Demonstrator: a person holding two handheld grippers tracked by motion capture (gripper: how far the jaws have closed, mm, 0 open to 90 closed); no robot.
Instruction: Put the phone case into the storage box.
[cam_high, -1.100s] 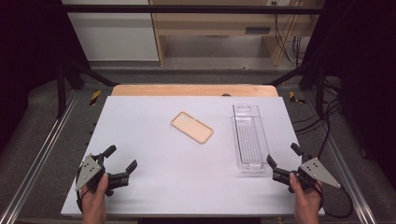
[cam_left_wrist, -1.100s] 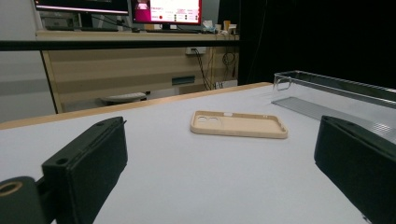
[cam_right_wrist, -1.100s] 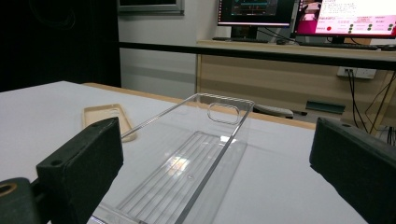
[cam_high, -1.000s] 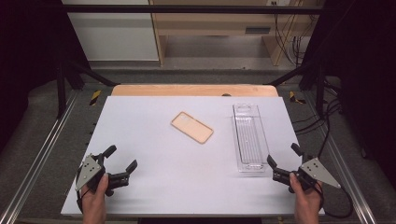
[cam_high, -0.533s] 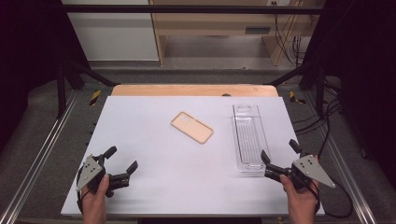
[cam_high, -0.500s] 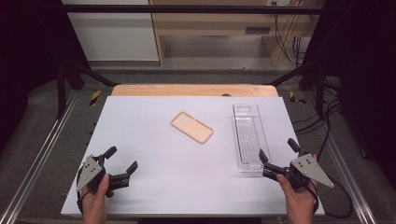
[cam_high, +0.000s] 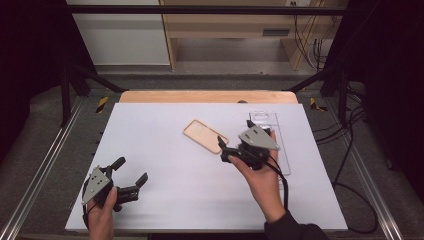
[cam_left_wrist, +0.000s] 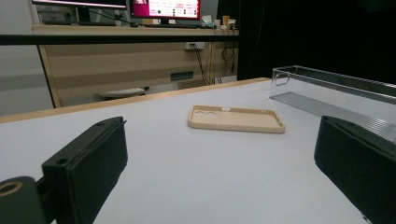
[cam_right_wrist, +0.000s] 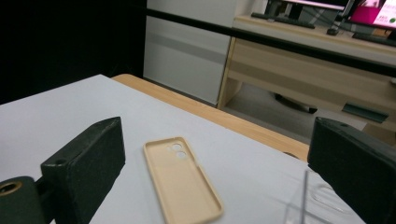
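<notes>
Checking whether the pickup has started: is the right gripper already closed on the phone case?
No, the right gripper is open beside the phone case, not gripping it.

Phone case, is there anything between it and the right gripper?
Nothing visible. The right gripper, jaws open, faces the beige phone case across bare white table; the clear plastic box lies off to its side.

My right gripper (cam_high: 223, 148) hung just beside the beige phone case (cam_high: 205, 136), which lay flat and hollow side up on the white table (cam_high: 150, 130), camera cutouts toward the far edge.
</notes>
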